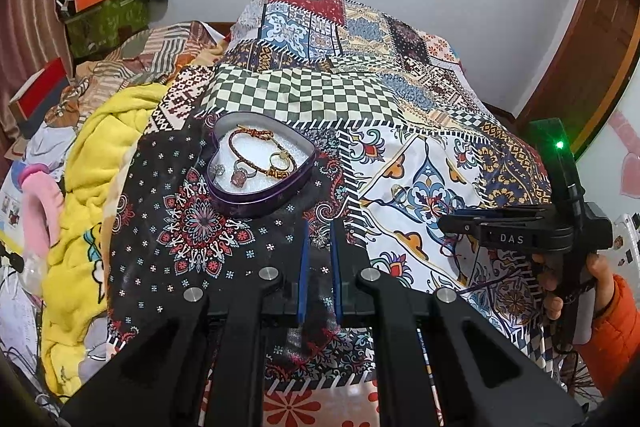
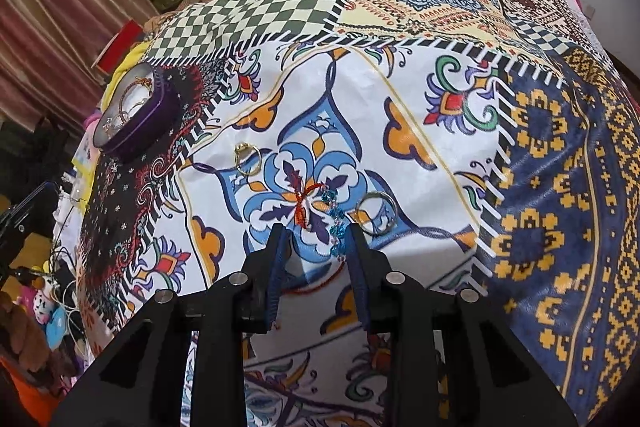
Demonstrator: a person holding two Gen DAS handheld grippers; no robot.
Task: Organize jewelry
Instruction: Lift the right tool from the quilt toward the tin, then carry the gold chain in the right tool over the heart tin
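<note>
Two tongs over the patterned bed, heart tin [image 1: 262, 183] partly filled.
Our left tongs [image 1: 319, 239] pinch what seems a small silver trinket [image 1: 320, 239]; right tongs [image 2: 316, 227] gape above the beaded bracelet [image 2: 334, 217].

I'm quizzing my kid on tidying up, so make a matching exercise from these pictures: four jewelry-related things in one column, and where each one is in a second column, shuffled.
Things
1. pink-stone ring
2. gold ring
3. silver ring
4. small silver trinket

Places
A. loose on the bedspread, just beyond the right gripper's right fingertip
B. between the left gripper's blue pads
C. inside the purple heart-shaped tin
D. loose on the bedspread, between the tin and the red-string bracelet with blue beads

Pairs: 1-C, 2-D, 3-A, 4-B
</note>
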